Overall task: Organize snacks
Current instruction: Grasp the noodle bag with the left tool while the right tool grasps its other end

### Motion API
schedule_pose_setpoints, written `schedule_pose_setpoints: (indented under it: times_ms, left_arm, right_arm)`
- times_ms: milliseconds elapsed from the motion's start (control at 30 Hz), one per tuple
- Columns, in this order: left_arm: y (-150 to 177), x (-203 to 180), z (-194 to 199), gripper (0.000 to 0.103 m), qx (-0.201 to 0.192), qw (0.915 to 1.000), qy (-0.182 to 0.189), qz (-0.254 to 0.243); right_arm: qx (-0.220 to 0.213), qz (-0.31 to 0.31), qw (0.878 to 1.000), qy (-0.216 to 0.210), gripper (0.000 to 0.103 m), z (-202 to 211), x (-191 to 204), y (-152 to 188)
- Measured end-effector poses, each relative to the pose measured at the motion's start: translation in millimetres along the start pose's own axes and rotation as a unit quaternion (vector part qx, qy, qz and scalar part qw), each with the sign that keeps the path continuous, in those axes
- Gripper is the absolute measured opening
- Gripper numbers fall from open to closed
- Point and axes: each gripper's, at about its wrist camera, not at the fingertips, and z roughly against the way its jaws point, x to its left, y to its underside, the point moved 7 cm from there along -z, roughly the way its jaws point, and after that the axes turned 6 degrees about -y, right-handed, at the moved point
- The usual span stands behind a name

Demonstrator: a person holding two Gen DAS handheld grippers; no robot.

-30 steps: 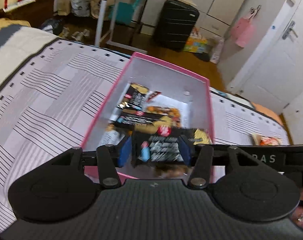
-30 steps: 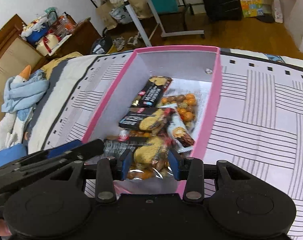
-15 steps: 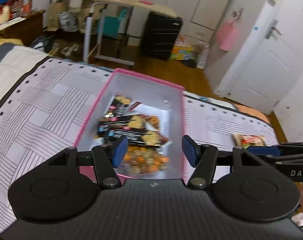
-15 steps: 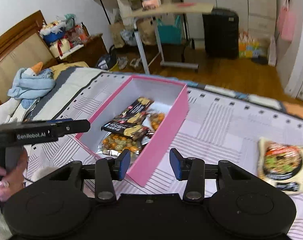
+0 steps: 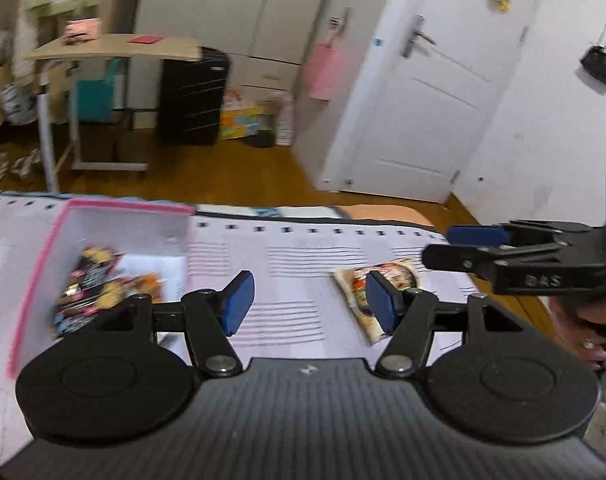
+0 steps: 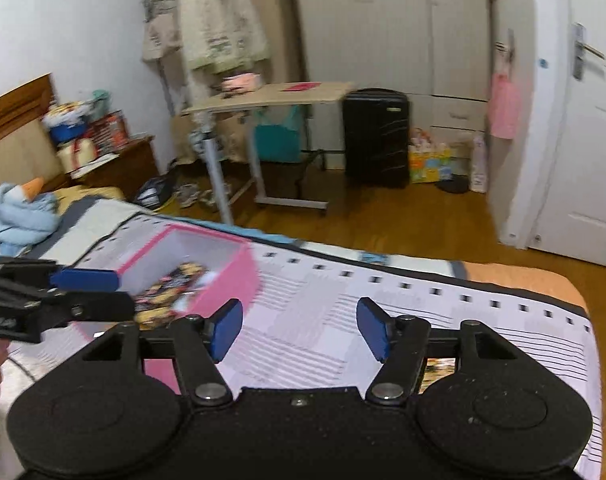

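Observation:
A pink box (image 5: pixel 39 264) with several snack packets (image 5: pixel 95 288) inside sits on the striped bedspread at the left; it also shows in the right wrist view (image 6: pixel 231 280). One loose snack packet (image 5: pixel 355 280) lies on the bedspread, right of the box, partly behind my left gripper's right finger. My left gripper (image 5: pixel 309 302) is open and empty, above the bedspread between box and packet. My right gripper (image 6: pixel 299 328) is open and empty, right of the box; a sliver of the packet (image 6: pixel 439 368) shows behind its right finger.
The bedspread (image 6: pixel 383 320) ends at a far edge above the wooden floor (image 6: pixel 403 216). A rolling table (image 6: pixel 263 96), black suitcase (image 6: pixel 377 136) and white door (image 5: pixel 435 92) stand beyond. A blue plush (image 6: pixel 19 212) lies at the bed's head.
Both grippers let go of their packets into the box, opened, then rose and swung right, away from the box. The loose packet has come into the left wrist view's middle.

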Motion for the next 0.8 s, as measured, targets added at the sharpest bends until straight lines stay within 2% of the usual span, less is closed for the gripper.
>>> schedule_pose_setpoints:
  times_ms: [133,267,300,400,533,700,800]
  left_arm:
    - [-1,-23,-40,0.067,0.007,0.9999,0.010,-0.002]
    - [6,-38,-90,0.067,0.041,0.9989,0.023,0.009]
    - [9,-44,-106,0.068,0.051,0.9983,0.028,0.011]
    - [19,-57,-145,0.077,0.076,0.9961,0.038,0.022]
    - [36,-75,-191,0.077,0.085,0.9951,0.037,0.034]
    - [63,-93,-240,0.077,0.102,0.9932,0.041,0.037]
    - [79,-97,-264,0.076,0.116,0.9893,0.060,0.064]
  right_arm:
    - [0.003,-0.032,0.999,0.025,0.078,-19,-50,20]
    - [0.026,-0.051,0.997,0.058,0.082,-45,-99,55]
    - [0.038,-0.060,0.995,0.068,0.082,-53,-113,63]
    - [0.040,-0.089,0.991,0.096,0.082,-70,-148,77]
    - [0.055,-0.127,0.983,0.123,0.082,-88,-182,93]
    - [0.057,-0.209,0.969,0.120,0.082,-92,-212,112]
    - [0.074,-0.235,0.964,0.101,0.082,-96,-217,120]
